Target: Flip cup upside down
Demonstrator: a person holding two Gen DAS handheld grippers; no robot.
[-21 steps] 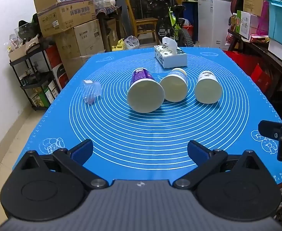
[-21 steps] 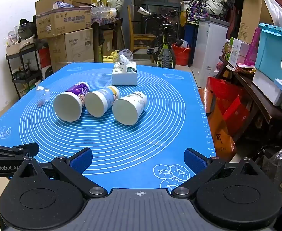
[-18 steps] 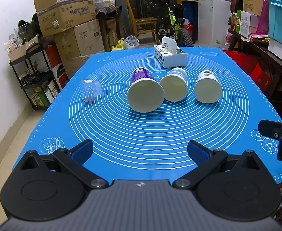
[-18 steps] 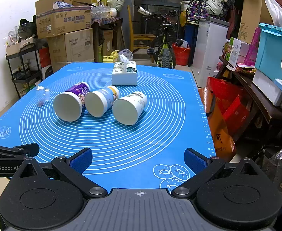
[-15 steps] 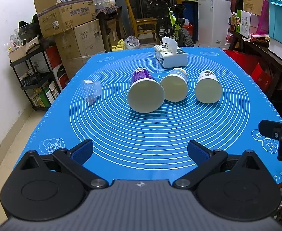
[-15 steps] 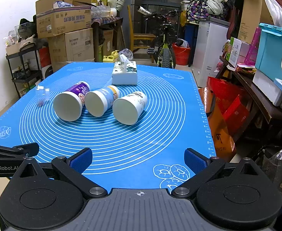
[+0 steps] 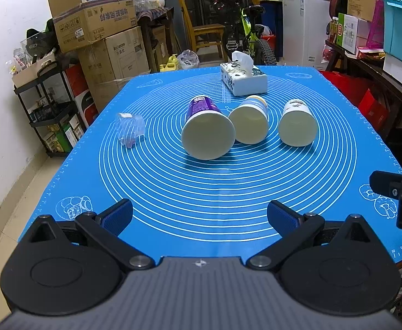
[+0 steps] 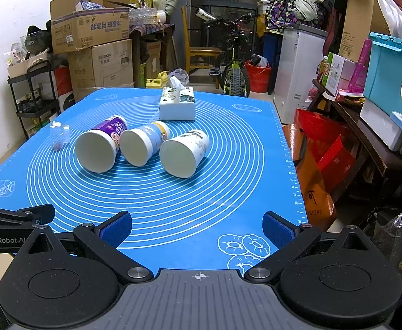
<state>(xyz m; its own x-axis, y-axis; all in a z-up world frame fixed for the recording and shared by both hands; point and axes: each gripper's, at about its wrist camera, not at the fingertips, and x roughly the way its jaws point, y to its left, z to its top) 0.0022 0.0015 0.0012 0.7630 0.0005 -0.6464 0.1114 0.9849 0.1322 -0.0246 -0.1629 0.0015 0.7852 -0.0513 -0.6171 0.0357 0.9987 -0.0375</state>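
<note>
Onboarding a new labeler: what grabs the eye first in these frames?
Three paper cups lie on their sides in a row mid-mat, mouths toward the cameras: purple cup, blue cup, white cup. A tissue box stands behind them on the blue mat.

My fingertips (image 7: 118,216) blue-padded on black arms. Silicone mat (image 7: 228,192) bright blue, white concentric rings, white doodles at corners. Paper cups: purple-printed cup (image 7: 205,107), blue-and-yellow cup (image 8: 157,134), white cup with dark sketch pattern (image 8: 198,140); cream interiors.
</note>
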